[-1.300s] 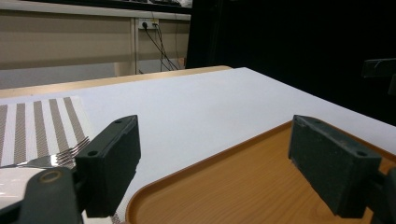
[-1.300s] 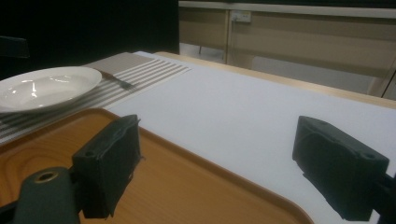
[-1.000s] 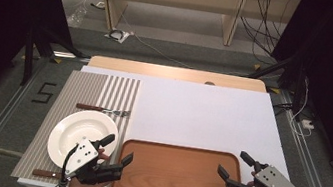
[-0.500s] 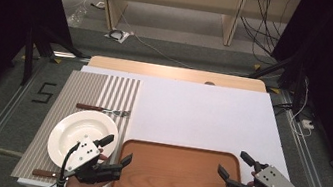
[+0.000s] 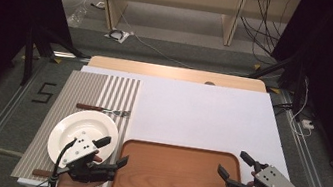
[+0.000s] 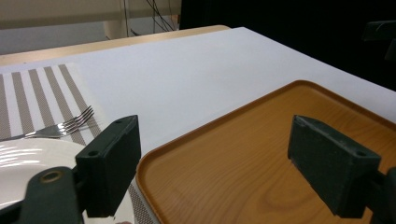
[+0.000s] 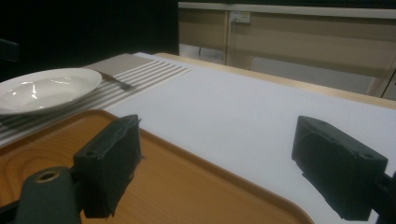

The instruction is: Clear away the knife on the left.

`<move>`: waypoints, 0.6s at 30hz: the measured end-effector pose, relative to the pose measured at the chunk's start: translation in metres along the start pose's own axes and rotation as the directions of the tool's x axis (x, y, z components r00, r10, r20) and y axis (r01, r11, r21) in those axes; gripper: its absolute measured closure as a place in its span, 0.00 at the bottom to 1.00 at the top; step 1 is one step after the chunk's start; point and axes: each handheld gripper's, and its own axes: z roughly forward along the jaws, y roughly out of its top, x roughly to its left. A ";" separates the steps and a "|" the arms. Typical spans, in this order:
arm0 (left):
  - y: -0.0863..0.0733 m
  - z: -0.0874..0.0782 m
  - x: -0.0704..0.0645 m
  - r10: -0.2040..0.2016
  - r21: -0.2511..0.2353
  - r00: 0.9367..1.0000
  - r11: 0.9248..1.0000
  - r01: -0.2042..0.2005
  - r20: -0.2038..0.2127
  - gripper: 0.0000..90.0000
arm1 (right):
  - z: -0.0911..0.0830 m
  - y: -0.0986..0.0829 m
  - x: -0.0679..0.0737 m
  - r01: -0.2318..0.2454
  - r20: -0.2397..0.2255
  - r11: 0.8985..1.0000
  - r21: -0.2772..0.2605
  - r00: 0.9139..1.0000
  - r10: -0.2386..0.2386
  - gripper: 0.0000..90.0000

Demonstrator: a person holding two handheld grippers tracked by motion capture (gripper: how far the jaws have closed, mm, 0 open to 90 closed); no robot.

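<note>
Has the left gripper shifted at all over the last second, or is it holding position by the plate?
No. The left gripper sits at the same spot between the round white plate and the brown wooden tray's left rim.

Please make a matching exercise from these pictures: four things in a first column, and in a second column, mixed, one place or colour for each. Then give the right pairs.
Things:
1. tray
2. plate
3. fork
4. left gripper

Descriptions:
A. white, on the striped placemat
B. open, over the tray's left edge
C. brown wood grain, at the near edge of the table
D. lies beyond the plate, wooden handle

Pairs: 1-C, 2-A, 3-D, 4-B
</note>
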 end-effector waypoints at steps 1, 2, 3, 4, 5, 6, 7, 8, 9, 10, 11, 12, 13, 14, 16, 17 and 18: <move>0.000 -0.001 0.002 -0.001 0.013 1.000 1.000 0.001 -0.001 0.19 | 0.000 0.000 0.000 0.001 -0.001 1.000 0.003 1.000 -0.001 0.18; 0.000 -0.001 0.002 -0.001 0.013 1.000 1.000 0.001 -0.001 0.19 | 0.000 0.000 0.000 0.001 -0.001 1.000 0.003 1.000 -0.001 0.18; 0.000 -0.002 0.003 0.002 0.026 1.000 1.000 -0.002 -0.007 0.19 | 0.000 0.000 0.000 0.001 -0.002 1.000 0.003 1.000 -0.001 0.18; 0.000 -0.002 0.003 0.002 0.026 1.000 1.000 -0.002 -0.007 0.19 | 0.000 0.000 0.000 0.001 -0.002 1.000 0.003 1.000 -0.001 0.18; -0.001 -0.003 0.004 0.009 0.039 1.000 0.999 -0.009 -0.012 0.19 | 0.000 0.000 0.000 0.001 -0.002 1.000 0.003 1.000 -0.001 0.18; -0.001 -0.003 0.005 0.014 0.049 1.000 0.999 -0.013 -0.016 0.19 | 0.000 0.000 0.000 0.001 -0.002 1.000 0.003 1.000 -0.001 0.18; -0.002 -0.004 0.005 0.018 0.058 1.000 0.998 -0.017 -0.018 0.19 | 0.000 0.000 0.000 0.001 -0.002 1.000 0.006 1.000 -0.001 0.18; -0.002 -0.004 0.006 0.021 0.070 1.000 0.997 -0.020 -0.018 0.19 | 0.000 0.000 0.000 0.001 -0.002 1.000 0.007 1.000 -0.001 0.18; -0.003 -0.005 0.007 0.023 0.078 1.000 0.997 -0.022 -0.019 0.19 | 0.000 0.000 0.000 0.000 -0.003 1.000 0.008 1.000 0.000 0.19; -0.003 -0.006 0.007 0.030 0.088 0.999 0.996 -0.028 -0.021 0.19 | 0.000 0.000 0.000 0.000 -0.003 1.000 0.008 1.000 0.000 0.19; -0.003 -0.007 0.008 0.033 0.099 0.999 0.995 -0.030 -0.023 0.19 | 0.000 0.000 0.000 0.003 -0.004 1.000 0.007 1.000 -0.003 0.19; -0.004 -0.008 0.009 0.037 0.107 0.999 0.994 -0.034 -0.025 0.19 | 0.000 0.000 0.000 0.003 -0.004 1.000 0.007 1.000 -0.003 0.19; -0.004 -0.010 0.010 0.046 0.125 0.998 0.991 -0.042 -0.031 0.19 | 0.000 0.000 0.000 0.004 -0.005 1.000 0.009 1.000 -0.004 0.19; -0.004 -0.010 0.010 0.046 0.125 0.998 0.991 -0.042 -0.031 0.19 | 0.000 0.000 0.000 0.004 -0.005 1.000 0.009 1.000 -0.004 0.19; -0.003 -0.013 0.012 0.053 0.138 0.998 0.989 -0.047 -0.036 0.19 | 0.000 0.000 0.000 0.004 -0.006 1.000 0.011 1.000 -0.004 0.19; -0.003 -0.015 0.014 0.062 0.155 0.997 0.986 -0.055 -0.036 0.19 | 0.000 0.000 0.000 0.004 -0.006 1.000 0.010 1.000 -0.004 0.19; -0.003 -0.015 0.014 0.062 0.155 0.997 0.986 -0.055 -0.036 0.19 | 0.000 0.000 0.000 0.004 -0.006 1.000 0.010 1.000 -0.004 0.19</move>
